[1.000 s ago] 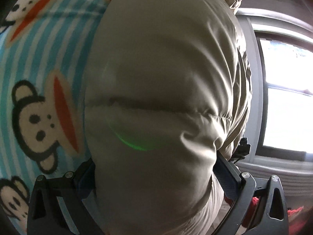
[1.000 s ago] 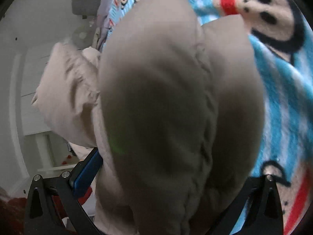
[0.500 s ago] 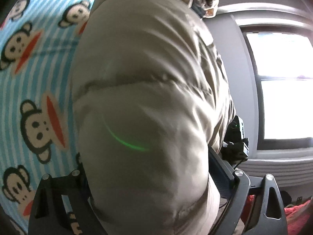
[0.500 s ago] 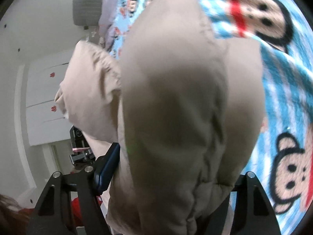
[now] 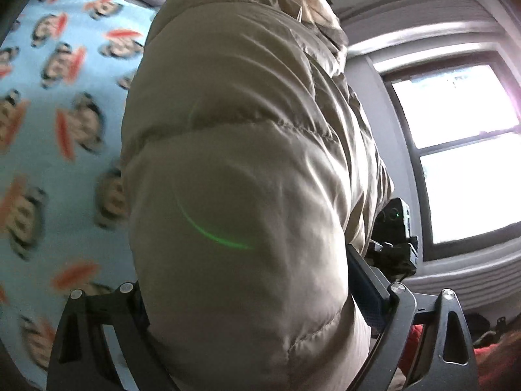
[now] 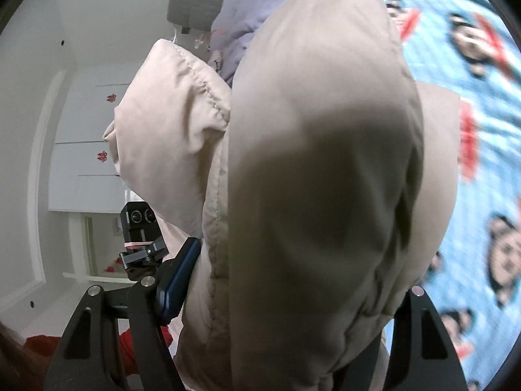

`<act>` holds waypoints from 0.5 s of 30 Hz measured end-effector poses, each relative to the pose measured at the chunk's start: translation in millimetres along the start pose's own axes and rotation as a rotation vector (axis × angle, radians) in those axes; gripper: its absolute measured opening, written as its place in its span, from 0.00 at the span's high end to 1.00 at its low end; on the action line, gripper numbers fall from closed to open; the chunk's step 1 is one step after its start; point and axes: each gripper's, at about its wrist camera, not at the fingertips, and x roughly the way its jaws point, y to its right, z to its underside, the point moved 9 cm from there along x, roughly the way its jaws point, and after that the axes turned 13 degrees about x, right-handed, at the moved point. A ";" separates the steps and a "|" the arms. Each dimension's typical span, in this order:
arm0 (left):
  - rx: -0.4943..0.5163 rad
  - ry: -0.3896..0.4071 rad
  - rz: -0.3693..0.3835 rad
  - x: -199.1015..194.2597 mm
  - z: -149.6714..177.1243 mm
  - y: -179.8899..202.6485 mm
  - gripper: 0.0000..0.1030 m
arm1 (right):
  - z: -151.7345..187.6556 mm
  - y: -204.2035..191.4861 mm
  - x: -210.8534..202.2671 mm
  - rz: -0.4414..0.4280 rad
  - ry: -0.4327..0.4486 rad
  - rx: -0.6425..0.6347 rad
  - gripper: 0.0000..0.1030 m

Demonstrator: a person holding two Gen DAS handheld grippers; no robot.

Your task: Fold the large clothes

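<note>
A beige puffy quilted jacket (image 5: 247, 169) fills the left wrist view and hangs in the air. My left gripper (image 5: 247, 319) is shut on a thick fold of it; the padding bulges over the jaws and hides the fingertips. The same jacket (image 6: 312, 179) fills the right wrist view. My right gripper (image 6: 286, 319) is shut on another bunched part of it, with one blue finger pad (image 6: 177, 277) showing at the left. The other gripper (image 6: 140, 238) shows beside the jacket, and likewise in the left wrist view (image 5: 394, 238).
A blue blanket with cartoon monkey faces (image 5: 49, 130) covers the bed under the jacket, also in the right wrist view (image 6: 482, 163). A bright window (image 5: 462, 150) is at the right. White cabinet doors (image 6: 81, 156) and lilac bedding (image 6: 237, 16) lie beyond.
Both grippers have lifted the jacket higher off the bed: the monkey blanket looks farther away and more of the room, window and cabinet shows. Both grips hold unchanged.
</note>
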 end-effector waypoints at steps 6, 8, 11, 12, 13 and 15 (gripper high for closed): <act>-0.033 -0.017 -0.086 -38.1 -19.2 -96.2 0.09 | -21.0 -16.9 88.1 0.023 -0.004 0.001 0.28; -0.078 -0.033 -0.126 -39.1 -18.9 -133.6 0.09 | -28.8 -12.7 110.8 0.053 -0.007 0.018 0.28; -0.161 -0.057 -0.157 -32.0 -5.9 -176.4 0.09 | -33.6 7.6 148.0 0.176 -0.020 0.070 0.27; -0.176 -0.054 -0.155 -33.7 -3.4 -179.8 0.09 | -31.6 12.2 150.3 0.216 -0.016 0.077 0.27; -0.168 -0.047 -0.162 -37.1 -1.7 -178.8 0.09 | -27.5 12.8 147.3 0.240 -0.007 0.075 0.26; -0.117 -0.035 -0.226 -49.0 -1.8 -174.8 0.09 | -19.3 10.1 128.3 0.302 0.043 0.047 0.26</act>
